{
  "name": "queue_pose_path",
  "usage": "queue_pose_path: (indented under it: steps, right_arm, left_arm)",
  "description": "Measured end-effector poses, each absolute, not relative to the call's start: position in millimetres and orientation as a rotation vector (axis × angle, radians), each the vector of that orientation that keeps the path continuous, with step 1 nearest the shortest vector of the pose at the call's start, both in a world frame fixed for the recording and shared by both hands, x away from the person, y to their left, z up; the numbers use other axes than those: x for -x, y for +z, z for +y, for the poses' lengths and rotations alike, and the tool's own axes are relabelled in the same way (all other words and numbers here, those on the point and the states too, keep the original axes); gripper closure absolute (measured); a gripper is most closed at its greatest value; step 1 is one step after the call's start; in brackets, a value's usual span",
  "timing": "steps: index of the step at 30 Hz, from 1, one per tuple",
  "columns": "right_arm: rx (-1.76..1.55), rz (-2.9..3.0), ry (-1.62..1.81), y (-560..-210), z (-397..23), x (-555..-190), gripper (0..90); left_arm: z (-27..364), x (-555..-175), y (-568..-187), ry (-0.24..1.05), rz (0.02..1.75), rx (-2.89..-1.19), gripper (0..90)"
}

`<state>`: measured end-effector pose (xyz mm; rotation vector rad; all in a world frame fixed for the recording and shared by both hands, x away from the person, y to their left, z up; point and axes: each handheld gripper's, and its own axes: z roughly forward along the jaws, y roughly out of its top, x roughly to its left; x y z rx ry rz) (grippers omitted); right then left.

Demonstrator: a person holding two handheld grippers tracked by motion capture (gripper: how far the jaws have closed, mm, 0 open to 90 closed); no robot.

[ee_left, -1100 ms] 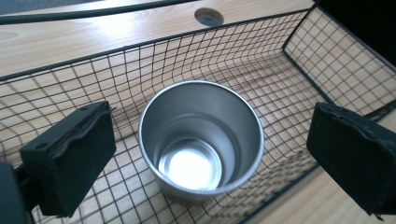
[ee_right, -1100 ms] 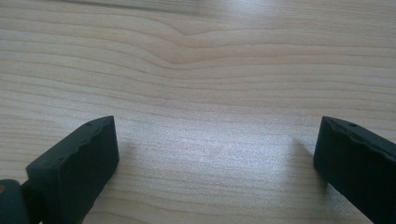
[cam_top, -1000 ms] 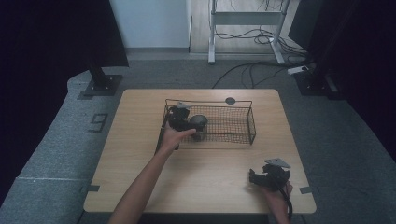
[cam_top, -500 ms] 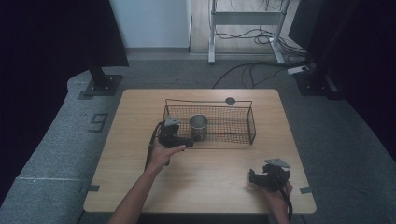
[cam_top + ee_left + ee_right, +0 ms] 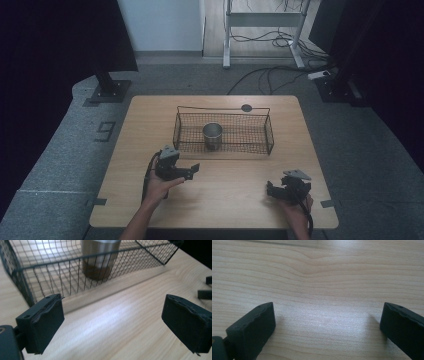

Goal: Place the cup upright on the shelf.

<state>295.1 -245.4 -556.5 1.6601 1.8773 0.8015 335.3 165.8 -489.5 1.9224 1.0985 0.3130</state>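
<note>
Two empty hand-held grippers, left [image 5: 192,170] and right [image 5: 272,190], rest wide open over the bench [image 5: 235,185]; the steel cup [image 5: 212,136] stands upright in the wire basket [image 5: 267,131], where a careless reach could snag the mesh.

A silver metal cup [image 5: 212,136] stood upright inside a black wire basket [image 5: 260,143], toward the basket's left half and close to its near wall. It had a plain brushed wall and an open top. The basket was long and low, its far rim raised as a thin handle, and sat on the far middle of the wooden table [image 5: 235,187].
</note>
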Motion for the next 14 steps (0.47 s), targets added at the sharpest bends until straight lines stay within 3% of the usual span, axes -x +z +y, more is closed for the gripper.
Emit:
queue_pose_path:
  steps: [14]
  right_arm:
    - [-1.66, 1.877, 0.802, -556.5, -245.4, -295.1, 0.0]
  left_arm:
    - [180.7, -324.0, -503.5, 0.299, 1.131, -1.928, 5.8]
